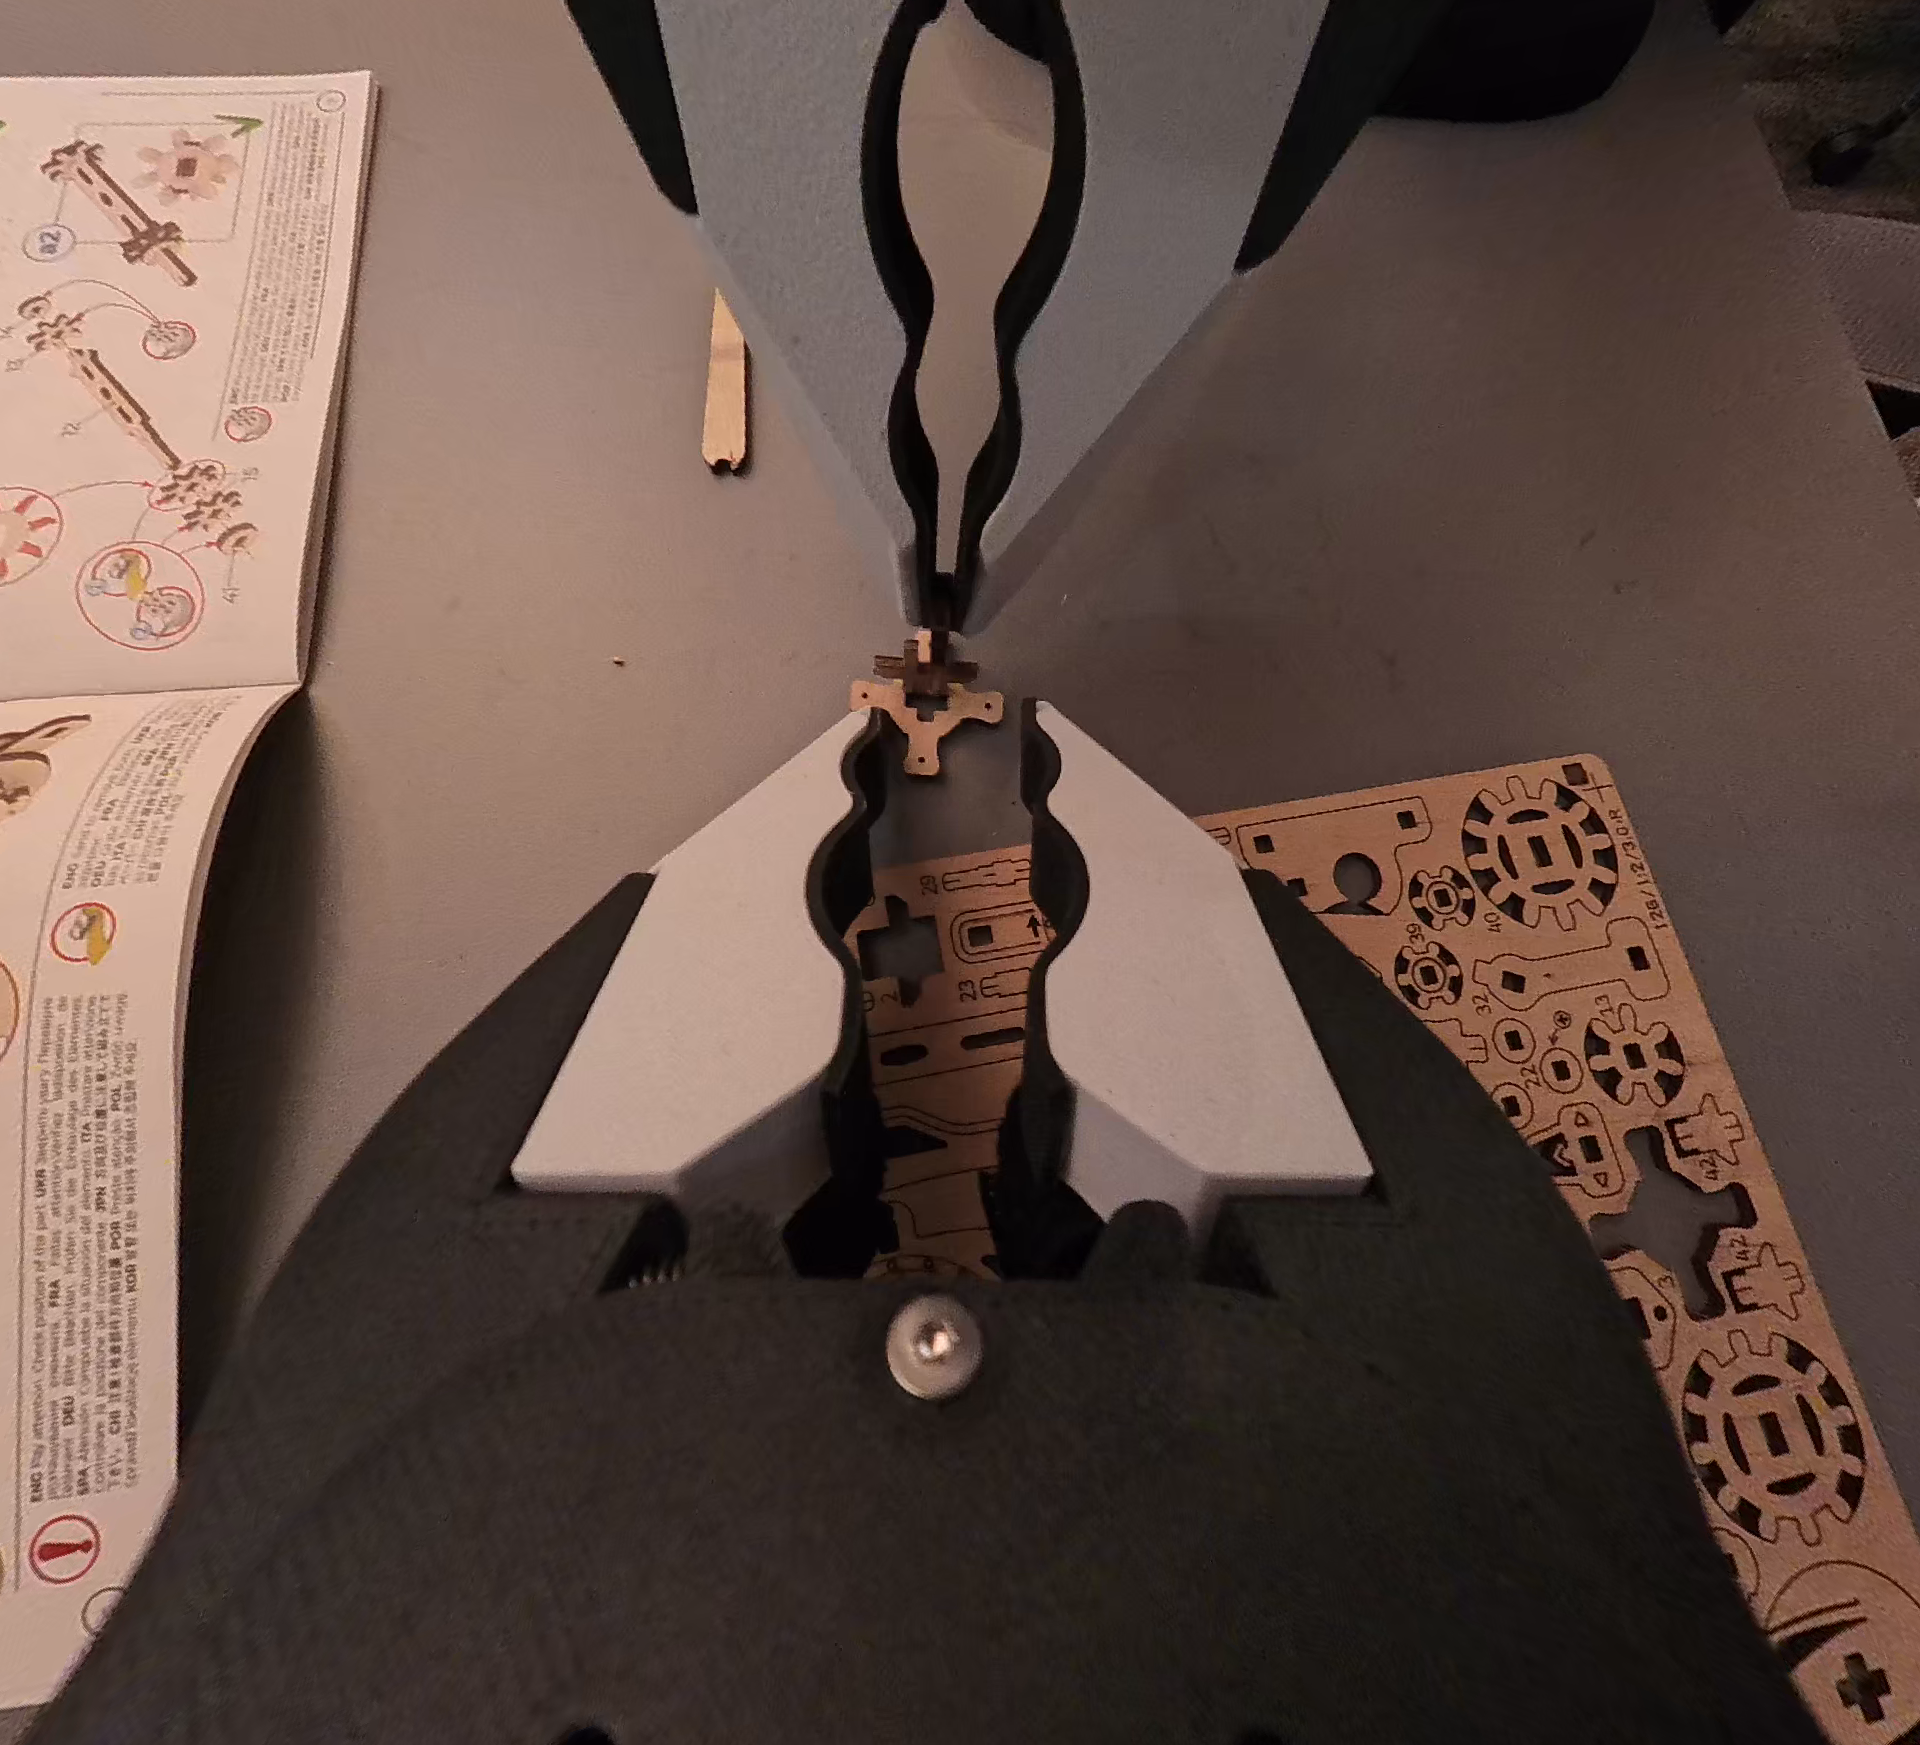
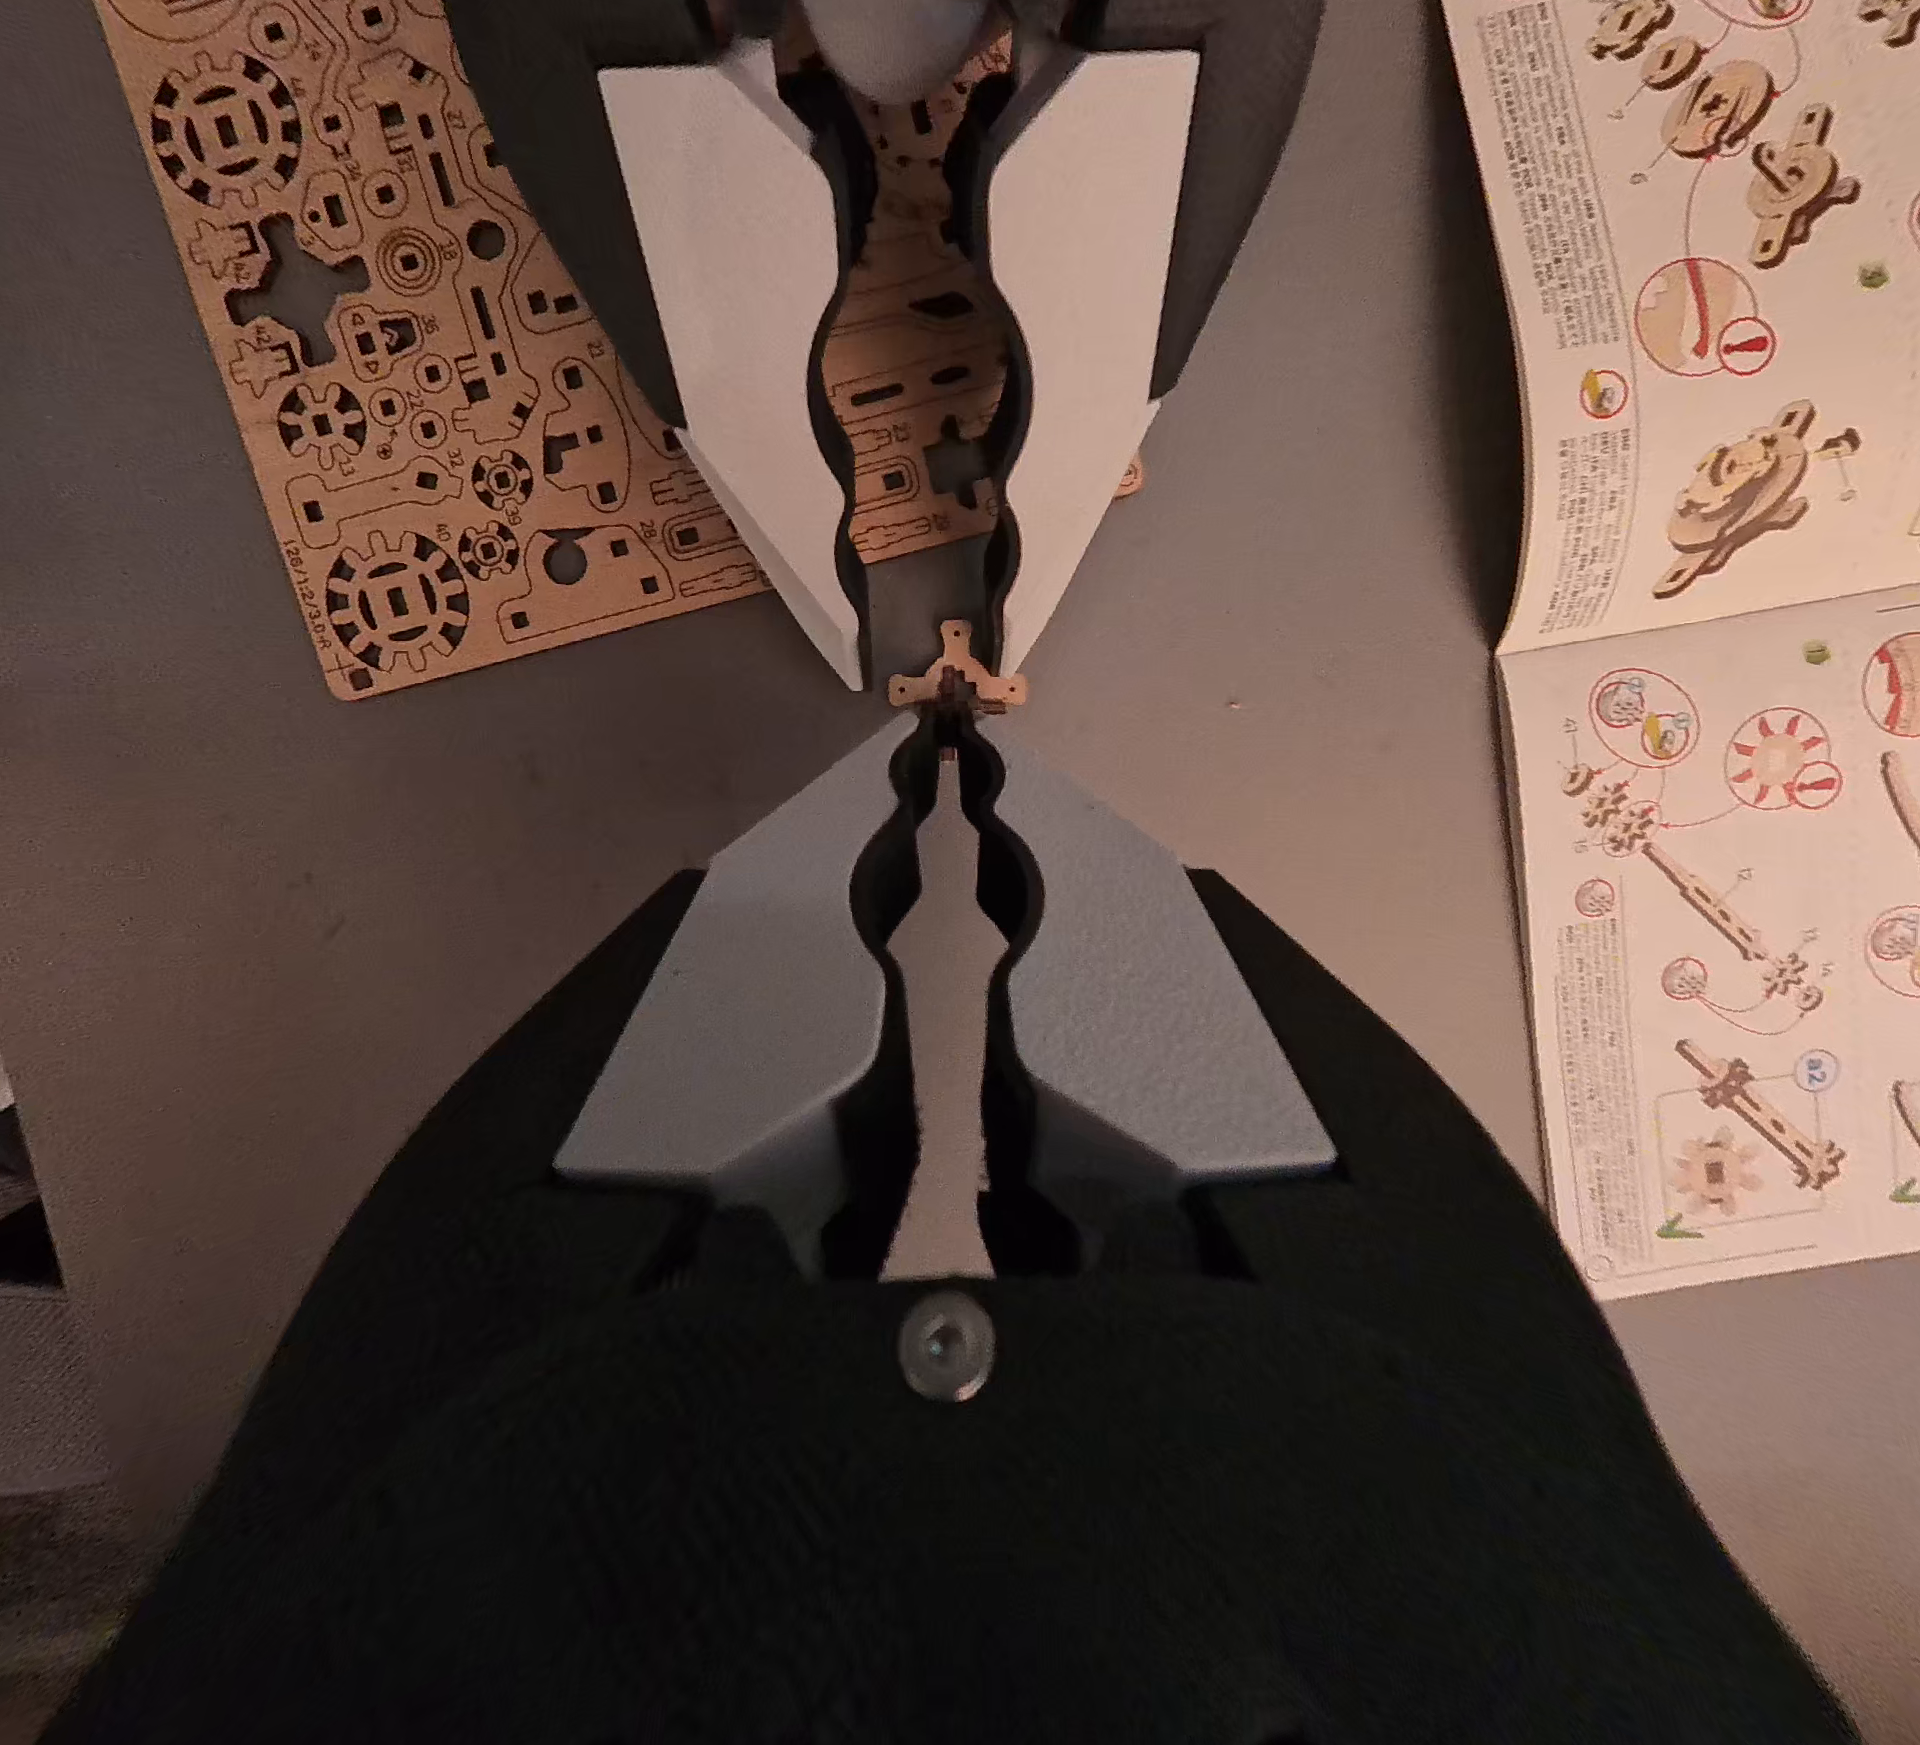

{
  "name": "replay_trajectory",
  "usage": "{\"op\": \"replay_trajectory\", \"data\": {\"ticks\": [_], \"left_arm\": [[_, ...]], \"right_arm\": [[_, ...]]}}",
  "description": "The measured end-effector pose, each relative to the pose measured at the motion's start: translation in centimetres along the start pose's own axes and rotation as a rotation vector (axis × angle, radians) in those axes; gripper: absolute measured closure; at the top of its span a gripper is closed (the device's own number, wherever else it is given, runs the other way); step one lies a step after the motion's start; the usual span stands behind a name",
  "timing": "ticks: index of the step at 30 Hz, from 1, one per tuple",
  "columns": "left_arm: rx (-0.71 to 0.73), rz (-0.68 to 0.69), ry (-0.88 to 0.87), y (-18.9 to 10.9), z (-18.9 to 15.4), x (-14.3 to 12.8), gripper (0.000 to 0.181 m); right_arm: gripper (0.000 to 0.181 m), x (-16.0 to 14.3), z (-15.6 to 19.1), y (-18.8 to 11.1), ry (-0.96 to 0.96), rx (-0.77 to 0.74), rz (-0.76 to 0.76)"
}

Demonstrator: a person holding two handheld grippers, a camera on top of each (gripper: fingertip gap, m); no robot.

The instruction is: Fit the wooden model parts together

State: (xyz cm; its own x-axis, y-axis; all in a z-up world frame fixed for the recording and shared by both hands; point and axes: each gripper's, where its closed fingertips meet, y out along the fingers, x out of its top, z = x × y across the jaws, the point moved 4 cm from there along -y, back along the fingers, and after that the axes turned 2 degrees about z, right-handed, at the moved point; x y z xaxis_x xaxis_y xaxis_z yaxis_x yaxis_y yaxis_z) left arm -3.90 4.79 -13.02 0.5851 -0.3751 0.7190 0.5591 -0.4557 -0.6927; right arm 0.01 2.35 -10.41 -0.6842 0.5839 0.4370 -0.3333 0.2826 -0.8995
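A grey table (image 1: 1455, 500) carries everything. An open booklet (image 1: 177, 345) of assembly drawings lies flat on it — at the left edge in the left wrist view, at the right (image 2: 1714, 552) in the other. A pale wooden stick (image 1: 724, 391) rests on the bare tabletop, apart from the booklet — its notched end pointing toward the camera.

Plywood sheet (image 1: 1558, 1020): tan, dark laser-cut outlines. Booklet (image 1: 156, 552): cream, red-circled drawings. Desk (image 1: 1351, 448): plain grey.
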Motion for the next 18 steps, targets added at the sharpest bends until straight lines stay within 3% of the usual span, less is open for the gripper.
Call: {"op": "replay_trajectory", "data": {"ticks": [12,18], "left_arm": [[0.011,0.005,-0.007,-0.4,0.3,-0.1,0.152],[0.003,-0.038,-0.041,-0.9,0.4,0.6,0.147]], "right_arm": [[0.180,-0.4,-0.8,-2.0,0.052,-0.034,-0.058],[0.180,-2.7,-1.0,-1.5,0.146,0.032,-0.012]]}}
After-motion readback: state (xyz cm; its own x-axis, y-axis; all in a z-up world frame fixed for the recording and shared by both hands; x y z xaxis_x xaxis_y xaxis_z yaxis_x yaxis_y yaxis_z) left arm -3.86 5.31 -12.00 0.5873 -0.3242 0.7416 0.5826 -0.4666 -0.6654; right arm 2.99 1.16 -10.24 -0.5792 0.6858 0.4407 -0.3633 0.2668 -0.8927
